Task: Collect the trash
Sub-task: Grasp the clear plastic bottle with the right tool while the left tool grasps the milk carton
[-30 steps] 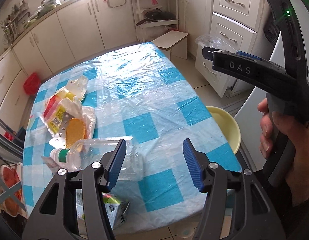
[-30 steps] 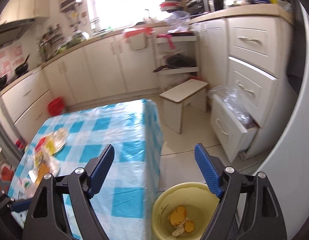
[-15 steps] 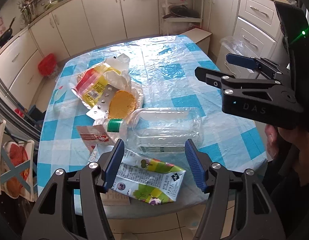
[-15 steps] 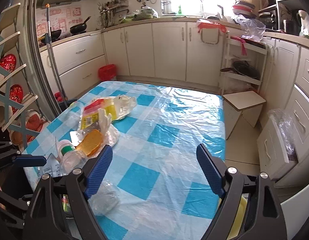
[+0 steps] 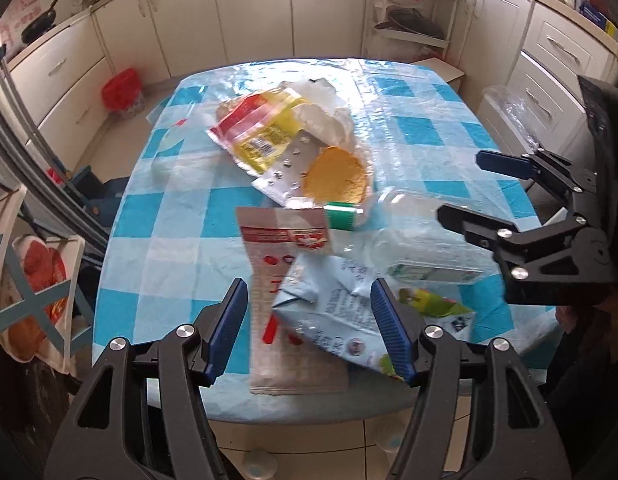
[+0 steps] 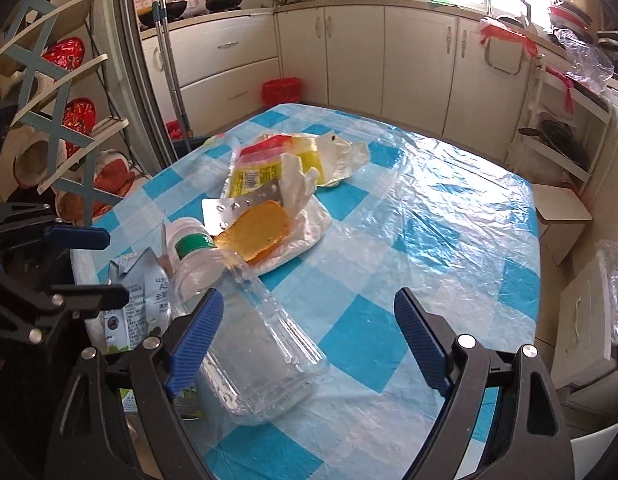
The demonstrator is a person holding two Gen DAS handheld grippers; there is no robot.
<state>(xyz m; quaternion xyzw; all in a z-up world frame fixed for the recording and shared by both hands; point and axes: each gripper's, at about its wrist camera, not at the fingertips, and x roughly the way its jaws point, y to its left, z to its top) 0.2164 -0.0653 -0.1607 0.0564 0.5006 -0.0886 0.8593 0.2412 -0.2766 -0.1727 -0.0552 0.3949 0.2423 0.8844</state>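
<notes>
Left wrist view: left tongs [image 5: 309, 328] spread apart, hovering over the crumpled blue-white carton [image 5: 329, 312] at the table's near edge, pads not pressing it. Right tongs [image 6: 305, 344] are wide apart too, their jaws having just been opening, with the clear plastic bottle [image 6: 261, 344] lying on its side between them, not gripped. Nothing is in hand! The whole heap still sits on the checked table [image 6: 449, 208]: the red-and-white sachet [image 5: 285, 248] beside the carton, the yellow-and-red wrapper [image 5: 261, 132] and white bag [image 6: 305, 220] toward the middle, a silver blister sheet [image 5: 285, 172] and an orange disc [image 5: 335, 174] on top. By my reckoning, collecting has barely begun; every piece remains to lift.
</notes>
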